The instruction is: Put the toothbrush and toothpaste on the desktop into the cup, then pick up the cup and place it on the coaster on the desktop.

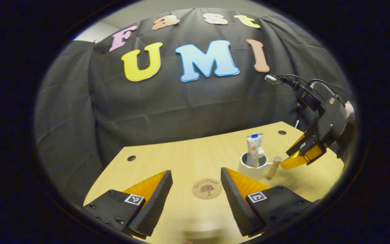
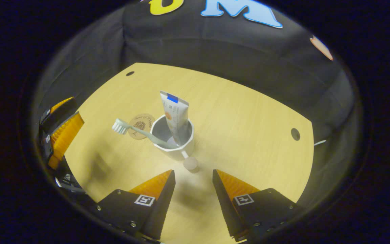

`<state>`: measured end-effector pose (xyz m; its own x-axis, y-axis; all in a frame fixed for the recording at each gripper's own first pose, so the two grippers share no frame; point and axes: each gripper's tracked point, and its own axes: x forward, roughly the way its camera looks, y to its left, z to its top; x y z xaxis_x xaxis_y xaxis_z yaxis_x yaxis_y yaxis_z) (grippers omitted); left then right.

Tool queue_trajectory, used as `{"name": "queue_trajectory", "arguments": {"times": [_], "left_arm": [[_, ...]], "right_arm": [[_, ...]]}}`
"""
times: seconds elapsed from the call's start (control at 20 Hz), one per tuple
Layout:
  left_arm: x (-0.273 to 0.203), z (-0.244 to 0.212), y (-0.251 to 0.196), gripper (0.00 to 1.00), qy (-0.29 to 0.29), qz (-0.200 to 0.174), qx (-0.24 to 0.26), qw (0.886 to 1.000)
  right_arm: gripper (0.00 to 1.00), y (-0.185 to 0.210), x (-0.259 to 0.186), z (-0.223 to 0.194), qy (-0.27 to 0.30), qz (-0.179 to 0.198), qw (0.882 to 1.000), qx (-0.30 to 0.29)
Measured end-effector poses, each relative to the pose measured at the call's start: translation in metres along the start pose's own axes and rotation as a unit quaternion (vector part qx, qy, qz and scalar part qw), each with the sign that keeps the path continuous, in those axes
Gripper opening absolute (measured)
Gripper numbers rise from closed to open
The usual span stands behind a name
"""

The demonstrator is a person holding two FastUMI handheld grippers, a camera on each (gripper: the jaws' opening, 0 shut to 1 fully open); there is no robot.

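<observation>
Cup (image 2: 174, 142) sits upright on the desk (image 2: 249, 115), white, with a stubby wood-ended handle (image 2: 190, 163) sticking out toward my right gripper (image 2: 190, 189). Toothpaste (image 2: 176, 115) stands inside it, crimped end up, leaning a bit. Toothbrush (image 2: 137, 132) is in the cup too, tilted far over the rim with the bristle head hanging out on the coaster side. Coaster (image 2: 141, 124) is a round cork disc flat on the desk, just beside the cup; in the right gripper view the brush stem crosses in front of it, cup not on it. In the left gripper view the coaster (image 1: 207, 188) lies between my left gripper (image 1: 196, 189) fingers, farther out on the desk, with the cup (image 1: 253, 166) and toothpaste (image 1: 254, 149) beyond and to the right of it. My left jaws are spread wide, pinching nothing, hovering over the desk. My right jaws are also spread, empty, lined up on the cup handle but not touching it; the handle end sits ahead of the gap. From the left gripper view my right gripper (image 1: 300, 157) hangs just beside the cup's handle (image 1: 273, 167), tilted down, with my hand (image 1: 349, 113) partly visible behind its body. From the right gripper view my left gripper (image 2: 63, 135) is at the desk's far left edge, well apart from the cup.
</observation>
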<state>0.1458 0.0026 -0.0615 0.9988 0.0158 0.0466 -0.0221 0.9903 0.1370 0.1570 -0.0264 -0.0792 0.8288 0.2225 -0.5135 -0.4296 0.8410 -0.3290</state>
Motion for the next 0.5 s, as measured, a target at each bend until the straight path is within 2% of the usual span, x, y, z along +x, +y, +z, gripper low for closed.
{"name": "queue_trajectory", "arguments": {"times": [0.2,0.25,0.45,0.5], "left_arm": [[-0.021,-0.016,0.039,0.95,0.015,0.048,-0.015,0.999],[-0.025,-0.021,0.048,0.95,0.020,0.059,-0.019,0.998],[-0.042,-0.038,0.077,0.95,0.038,0.099,-0.040,0.994],[-0.046,-0.042,0.082,0.95,0.042,0.107,-0.045,0.992]], "right_arm": [[0.70,-0.003,0.013,0.013,0.029,-0.002,0.998,-0.052],[0.66,-0.003,0.018,0.015,0.037,-0.001,0.998,-0.060],[0.66,-0.004,0.034,0.016,0.066,0.004,0.994,-0.084],[0.63,-0.003,0.037,0.015,0.074,0.008,0.994,-0.085]]}}
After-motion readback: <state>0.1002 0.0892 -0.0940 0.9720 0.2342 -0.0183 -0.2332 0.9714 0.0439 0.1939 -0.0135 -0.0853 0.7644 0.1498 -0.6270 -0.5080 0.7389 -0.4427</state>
